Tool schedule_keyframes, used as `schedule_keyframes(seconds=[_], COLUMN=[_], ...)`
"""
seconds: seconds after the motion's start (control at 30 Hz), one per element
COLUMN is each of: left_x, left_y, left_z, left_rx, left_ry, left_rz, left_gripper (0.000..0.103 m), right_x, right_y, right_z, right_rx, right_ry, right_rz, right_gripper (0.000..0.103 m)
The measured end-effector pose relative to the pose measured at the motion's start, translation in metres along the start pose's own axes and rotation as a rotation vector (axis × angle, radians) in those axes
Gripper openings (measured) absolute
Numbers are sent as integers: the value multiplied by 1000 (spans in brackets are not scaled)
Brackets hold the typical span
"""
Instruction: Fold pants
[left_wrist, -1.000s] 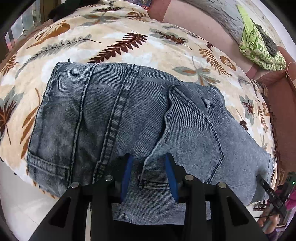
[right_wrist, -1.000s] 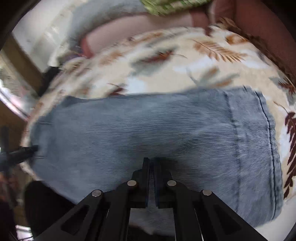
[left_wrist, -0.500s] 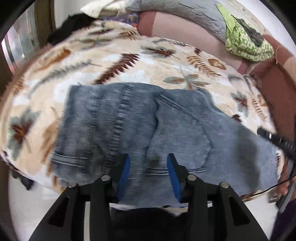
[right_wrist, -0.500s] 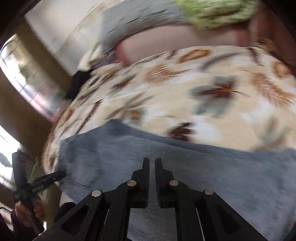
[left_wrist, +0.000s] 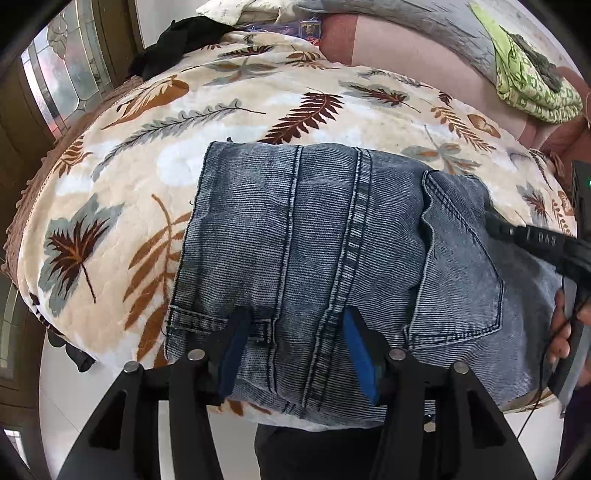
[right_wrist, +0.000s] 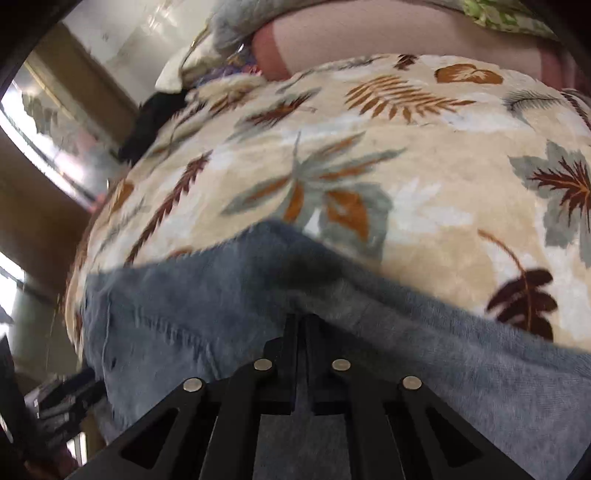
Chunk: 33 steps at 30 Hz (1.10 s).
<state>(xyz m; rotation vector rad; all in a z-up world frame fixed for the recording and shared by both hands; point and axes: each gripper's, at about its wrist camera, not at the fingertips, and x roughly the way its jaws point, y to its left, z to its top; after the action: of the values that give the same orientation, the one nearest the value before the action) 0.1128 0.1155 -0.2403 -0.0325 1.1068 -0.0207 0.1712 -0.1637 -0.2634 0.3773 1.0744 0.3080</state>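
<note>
Folded blue-grey jeans (left_wrist: 332, 236) lie on a leaf-patterned blanket (left_wrist: 177, 122), back pocket up at the right, waistband at the near edge. My left gripper (left_wrist: 295, 343) is open, its blue-padded fingers (left_wrist: 231, 354) just above the near waistband, holding nothing. My right gripper (right_wrist: 301, 325) is shut, its tips pressed together on a raised fold of the jeans (right_wrist: 221, 325). The right gripper also shows at the right edge of the left wrist view (left_wrist: 532, 240), over the jeans' right end.
A black garment (left_wrist: 177, 40) lies at the blanket's far left. A green patterned cloth (left_wrist: 524, 81) sits on the pink sofa back (left_wrist: 406, 48). The white floor (left_wrist: 59, 398) lies below the blanket's near edge. A glazed wooden door (left_wrist: 59, 74) is at the left.
My left gripper has drawn back from the jeans and stayed open. My right gripper, shut on the denim, has swung left and lifted a fold of the fabric.
</note>
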Motion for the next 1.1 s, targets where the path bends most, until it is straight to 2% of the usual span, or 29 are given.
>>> schedule_keyframes(seconds=[0.1, 0.13, 0.17, 0.23, 0.3, 0.4, 0.47, 0.53, 0.6, 0.67, 0.73, 0.8, 0.87, 0.93, 1.0, 1.07, 1.1], left_x=[1, 0, 0, -2, -6, -21, -28, -33, -31, -23, -15, -18, -24, -30, -31, -28, -25], left_y=[-3, -3, -2, 2, 5, 0, -11, -29, -50, -67, -82, -97, -113, -134, -155, -170, -180], left_z=[0, 0, -1, -5, -7, -8, -7, -6, -6, -7, -7, -7, -8, -11, -14, -19, -22], left_rx=[3, 2, 0, -13, -39, -34, -2, 44, 98, 142, 164, 168, 202, 254, 297, 330, 351], left_ry=[3, 5, 7, 19, 24, -11, -28, -36, -22, 6, 52, 61, 53, 40, 44, 48, 50], left_rz=[14, 16, 15, 12, 15, 18, 5, -8, -19, -10, -4, -44, -62, -68, -86, -102, -111], left_gripper=[58, 58, 58, 58, 58, 58, 58, 58, 58, 58, 58, 58, 58, 58, 59, 59, 59], right_x=[-1, -3, -6, -16, -33, -66, -86, -110, -132, -147, -170, -192, -209, -226, -243, -254, -258], right_y=[-7, -10, -14, -27, -32, -44, -64, -92, -126, -160, -199, -232, -257, -259, -264, -271, -274], right_z=[8, 10, 11, 5, -6, -31, -48, -69, -88, -104, -120, -129, -136, -138, -148, -163, -173], right_rx=[66, 92, 121, 190, 168, 131, 154, 179, 202, 254, 315, 386, 502, 504, 508, 556, 580], right_ry=[-48, -60, -65, -61, -62, -104, -131, -155, -166, -169, -238, -288, -321, -354, -402, -410, -398], right_rz=[-9, -28, -43, 11, 23, 1, -30, -108, -188, -223, -166, -248, -144, -233, -227, -164, -118], right_gripper=[1, 6, 6, 6, 6, 6, 6, 6, 6, 5, 5, 4, 6, 7, 7, 14, 31])
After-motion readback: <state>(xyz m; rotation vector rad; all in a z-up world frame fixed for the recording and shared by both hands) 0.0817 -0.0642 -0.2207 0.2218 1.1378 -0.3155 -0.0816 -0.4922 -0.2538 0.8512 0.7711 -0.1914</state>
